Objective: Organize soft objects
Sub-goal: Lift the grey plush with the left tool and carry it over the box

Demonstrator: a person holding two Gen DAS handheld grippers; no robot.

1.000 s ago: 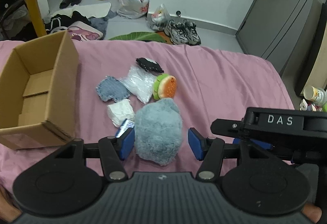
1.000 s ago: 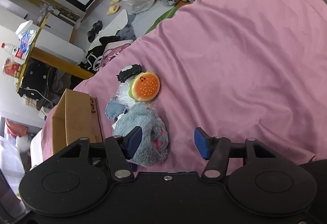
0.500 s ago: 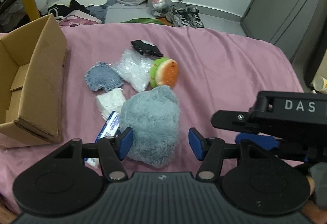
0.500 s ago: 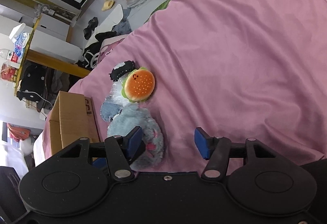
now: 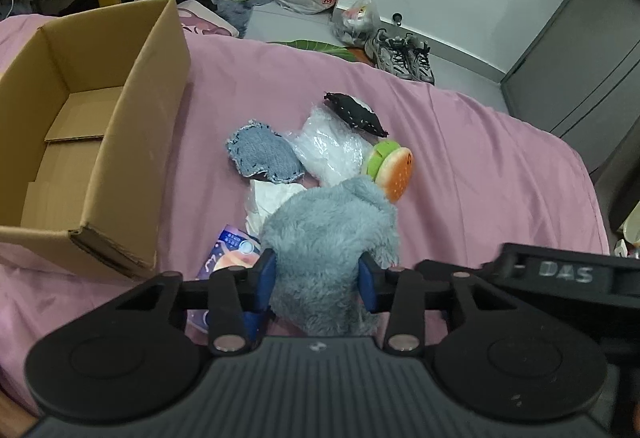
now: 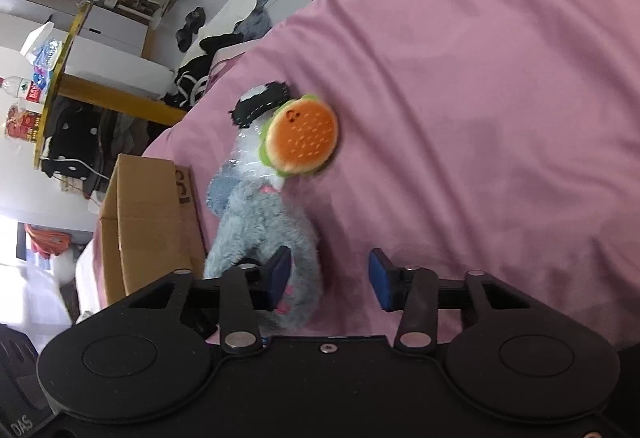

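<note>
**First Soft Item in Hand, Box Not Yet Filled**

Far left on the pink bedspread (image 5: 460, 142): an open cardboard box (image 5: 132, 142), flaps up, with only bare cardboard showing inside. Nothing sorted into it as far as visible, so the task looks barely begun.

Just right of the box, a loose heap: denim patch (image 5: 262, 154), crinkled clear plastic bag (image 5: 332, 150), black dotted pouch (image 5: 356, 112), white tissue wad (image 5: 270, 202), a printed packet (image 5: 230, 252) partly tucked under the fluff, and a burger plush (image 5: 390, 174) leaning against the rest.

Nearest in the left wrist view: left gripper (image 5: 318, 278), closed in on the grey fluffy plush (image 5: 328, 238), both blue pads pressing into its fur. Appears a firm grasp on the plush's near end; whether it is lifted off the bedspread cannot be told.

Further right: right gripper (image 6: 330, 278), spread wide and holding nothing, one pad just beside the grey plush, the other over bare bedspread.

Remaining, judged from the layout: carrying the grey plush over to the box, then the burger, pouch, denim patch and the other small pieces, one at a time.
</note>
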